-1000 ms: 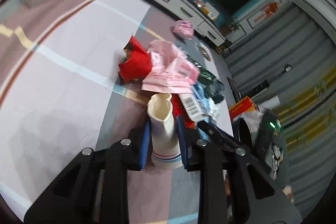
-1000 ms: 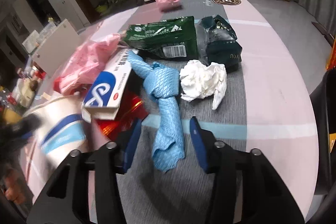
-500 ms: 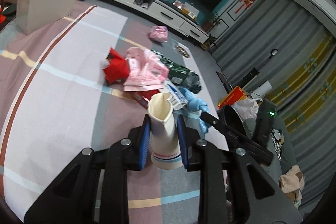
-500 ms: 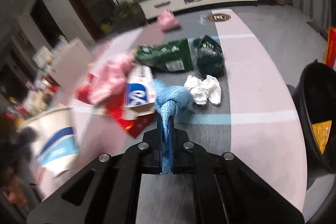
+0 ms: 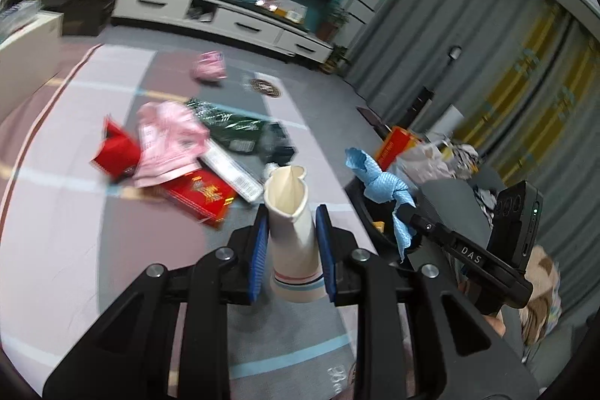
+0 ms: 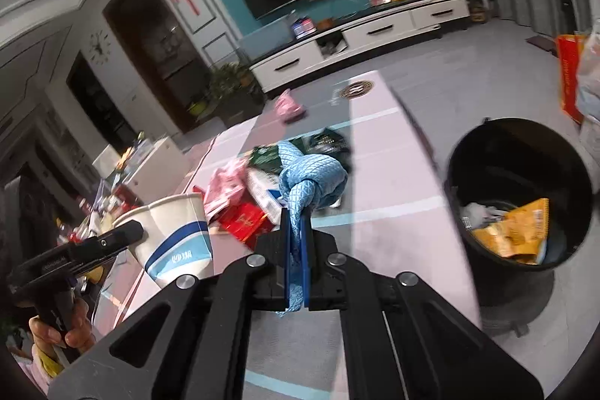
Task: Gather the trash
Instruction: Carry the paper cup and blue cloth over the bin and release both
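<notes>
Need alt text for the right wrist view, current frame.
The right gripper is shut on a knotted blue cloth, held above a striped floor mat. A black trash bin holding an orange wrapper stands to the right. At left, the left gripper holds a paper cup; more litter lies on the mat beyond.

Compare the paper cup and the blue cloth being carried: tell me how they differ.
The paper cup is stiff, white with stripes, its rim squashed; the blue cloth is soft, quilted and knotted. The cup sits in the left tongs with pads well apart; the cloth is pinched in the right tongs, nearly fully shut. Both are held off the floor, near the black bin.
</notes>
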